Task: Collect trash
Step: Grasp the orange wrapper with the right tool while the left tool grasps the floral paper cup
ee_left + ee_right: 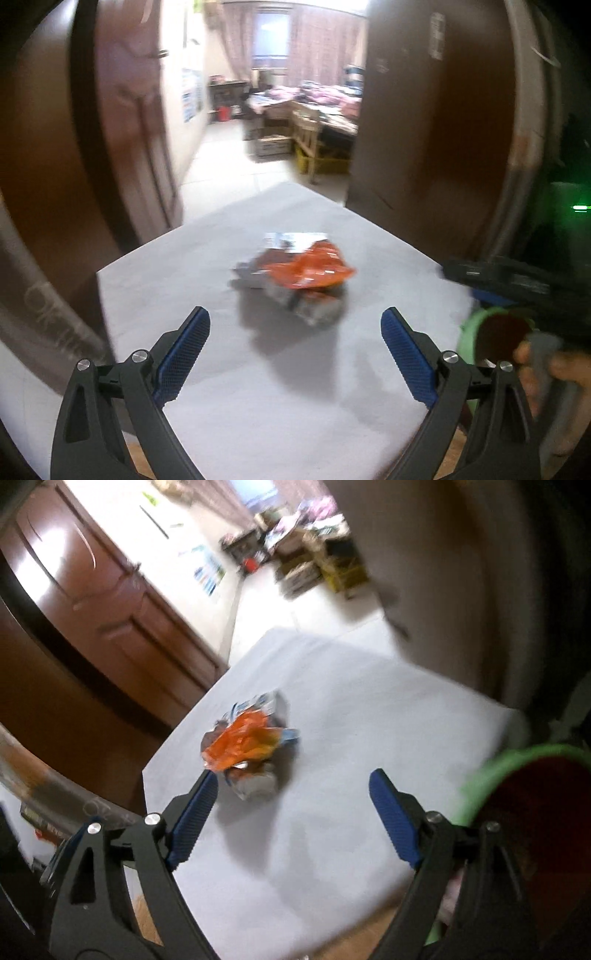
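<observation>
Out on the middle of the pale grey tabletop point(192, 266) sits the crumpled wrapper point(295, 275), orange foil on top and silver underneath, lying alone with bare surface all around it. That is the trash to collect, and nothing is touching it.

Left gripper point(295, 325) hovers near the tabletop's front part, jaws spread wide, blue pads angled outward, and the wrapper sits dead ahead between their lines but a little beyond the tips. That looks like a lined-up approach: a wide opening suits a puffy, irregular bundle that will crush as it is squeezed.

Right gripper point(291, 794) is tilted, jaws equally spread and empty. From its own view the wrapper point(249, 742) sits just off the left blue pad point(192, 816), not between the two, so this one seems less well aimed.

Over at the tabletop's right edge there's a green bin point(517, 775) with a dark red inside, its mouth turned toward the cameras. Both views are smeared by motion, so I can only guess it is held by the hand point(550, 369) beside it, probably ready to receive the wrapper. A brown wooden door point(110, 602) stands open behind, with a cluttered room beyond.

My call: the pick-up has not begun.
</observation>
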